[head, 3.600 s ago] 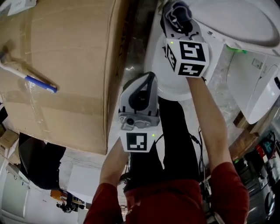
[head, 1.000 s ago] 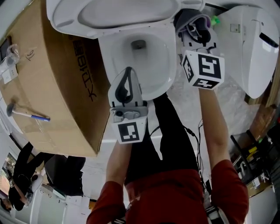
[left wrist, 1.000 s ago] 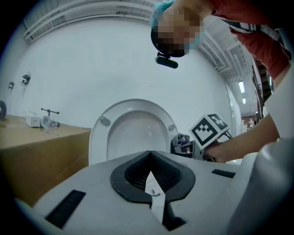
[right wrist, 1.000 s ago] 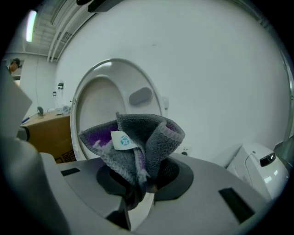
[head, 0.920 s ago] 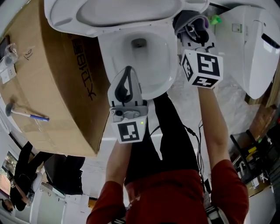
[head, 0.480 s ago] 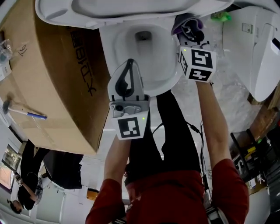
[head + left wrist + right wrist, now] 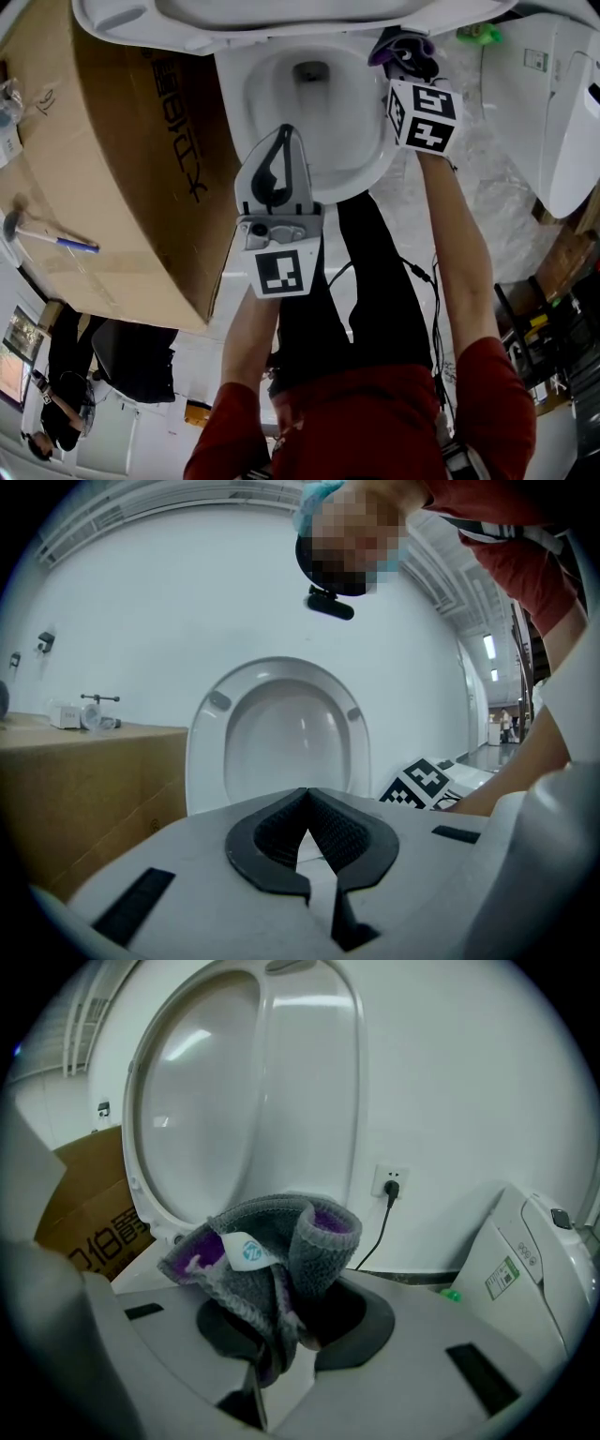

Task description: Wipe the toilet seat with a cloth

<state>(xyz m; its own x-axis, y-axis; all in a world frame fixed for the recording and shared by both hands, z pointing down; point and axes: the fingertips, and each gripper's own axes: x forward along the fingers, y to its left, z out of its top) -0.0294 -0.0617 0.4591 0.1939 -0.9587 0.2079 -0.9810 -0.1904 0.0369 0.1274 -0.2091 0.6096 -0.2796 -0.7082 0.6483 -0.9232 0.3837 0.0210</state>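
The white toilet bowl [image 7: 246,101] lies ahead with its seat and lid [image 7: 178,21] raised; the left gripper view shows the upright seat [image 7: 202,752]. My right gripper [image 7: 405,64] is shut on a grey and purple cloth [image 7: 401,42] at the bowl's right rim. In the right gripper view the bunched cloth [image 7: 272,1251] sticks up from my right gripper [image 7: 281,1340] in front of the raised lid [image 7: 244,1091]. My left gripper [image 7: 284,131] hovers over the bowl's near part, shut and empty; my left gripper [image 7: 307,796] has its tips touching.
A large cardboard box [image 7: 112,159] stands right against the toilet's left, with a small hammer [image 7: 47,236] on top. A second white toilet unit [image 7: 562,112] and a green object [image 7: 478,33] are to the right. A wall socket with a cable [image 7: 389,1183] is behind.
Both grippers have come from beside the box to over the open bowl. In the last second the right gripper with the cloth has edged forward along the bowl's right rim.
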